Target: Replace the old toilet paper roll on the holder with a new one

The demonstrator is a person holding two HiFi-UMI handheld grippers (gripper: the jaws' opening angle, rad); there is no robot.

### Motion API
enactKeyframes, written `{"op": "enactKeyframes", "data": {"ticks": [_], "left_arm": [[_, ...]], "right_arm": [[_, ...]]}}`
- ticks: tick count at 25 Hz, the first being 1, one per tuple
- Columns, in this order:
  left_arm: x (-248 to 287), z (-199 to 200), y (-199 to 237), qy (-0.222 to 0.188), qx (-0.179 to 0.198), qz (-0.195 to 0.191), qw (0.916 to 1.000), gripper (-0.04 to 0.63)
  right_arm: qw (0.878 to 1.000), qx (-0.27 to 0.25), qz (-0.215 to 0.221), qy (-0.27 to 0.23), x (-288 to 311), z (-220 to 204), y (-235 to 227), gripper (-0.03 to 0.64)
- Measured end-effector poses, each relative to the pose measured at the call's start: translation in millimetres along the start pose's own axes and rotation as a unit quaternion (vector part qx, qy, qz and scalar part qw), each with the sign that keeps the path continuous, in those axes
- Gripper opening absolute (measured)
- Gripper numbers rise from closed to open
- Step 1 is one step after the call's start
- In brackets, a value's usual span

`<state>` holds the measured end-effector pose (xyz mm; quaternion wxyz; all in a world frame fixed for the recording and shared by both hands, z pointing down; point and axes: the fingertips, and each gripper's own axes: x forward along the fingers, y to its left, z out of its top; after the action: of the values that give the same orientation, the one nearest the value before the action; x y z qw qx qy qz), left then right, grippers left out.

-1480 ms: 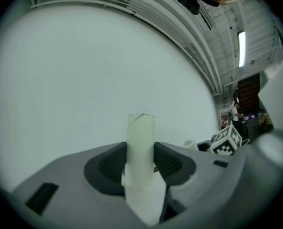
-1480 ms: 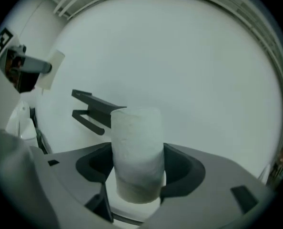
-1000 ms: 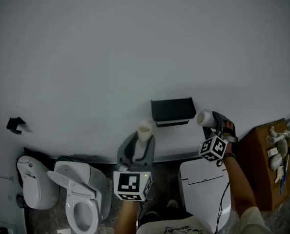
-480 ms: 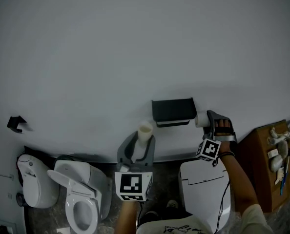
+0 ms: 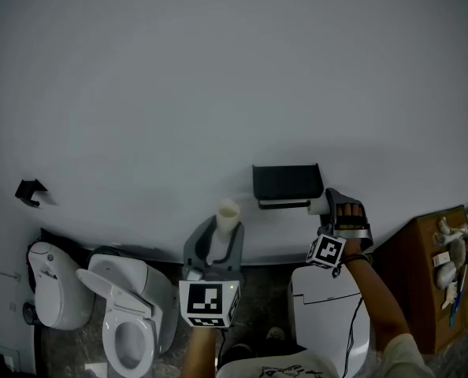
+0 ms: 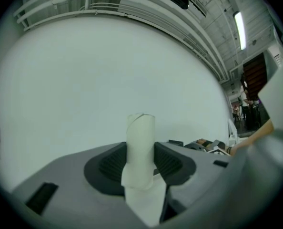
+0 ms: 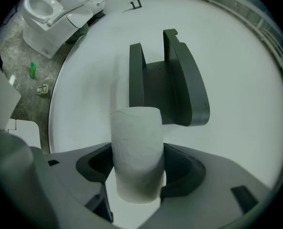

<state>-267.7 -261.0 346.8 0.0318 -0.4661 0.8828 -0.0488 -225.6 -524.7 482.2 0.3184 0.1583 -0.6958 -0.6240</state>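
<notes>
A black paper holder (image 5: 287,184) is fixed to the white wall; in the right gripper view the holder (image 7: 167,78) shows as two dark side plates with nothing between them. My right gripper (image 5: 326,205) is shut on a full white roll (image 5: 319,205), which sits just at the holder's right end. In its own view the full roll (image 7: 136,151) stands upright between the jaws of the right gripper (image 7: 137,168), below the holder. My left gripper (image 5: 222,231) is shut on the thin old roll (image 5: 228,214), away from the holder at lower left. The old roll (image 6: 140,147) trails a loose paper tail.
A white toilet (image 5: 128,321) with its lid up and a second white unit (image 5: 49,290) stand at lower left. Another toilet's tank (image 5: 325,305) lies under my right arm. A brown wooden cabinet (image 5: 427,270) is at the right. A small black hook (image 5: 31,190) is on the wall.
My right gripper has moved left with the full roll and rolled, bringing the roll up to the holder's right end. The left gripper with the old roll has kept still.
</notes>
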Motion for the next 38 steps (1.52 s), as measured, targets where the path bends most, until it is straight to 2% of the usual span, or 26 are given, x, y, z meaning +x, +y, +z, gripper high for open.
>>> {"op": "enactKeyframes", "data": {"ticks": [11,23,33,38], "left_arm": [[-25,2,30,0.001,0.009,0.036,0.9993,0.183],[-55,-3,62,0.008,0.009,0.074,0.9972,0.183],[-62,-4,64,0.008,0.008,0.066,0.9977,0.184],[-56,-1,53,0.001,0.005,0.051,0.9987,0.183]], "right_arm": [[0.999,-0.001,-0.03,-0.03,-2,55,5,0.311],[0.997,-0.004,-0.038,-0.073,-14,120,7,0.313],[0.995,0.048,-0.014,-0.081,-40,119,10,0.327],[0.985,0.139,0.017,-0.106,-67,111,12,0.327]]}}
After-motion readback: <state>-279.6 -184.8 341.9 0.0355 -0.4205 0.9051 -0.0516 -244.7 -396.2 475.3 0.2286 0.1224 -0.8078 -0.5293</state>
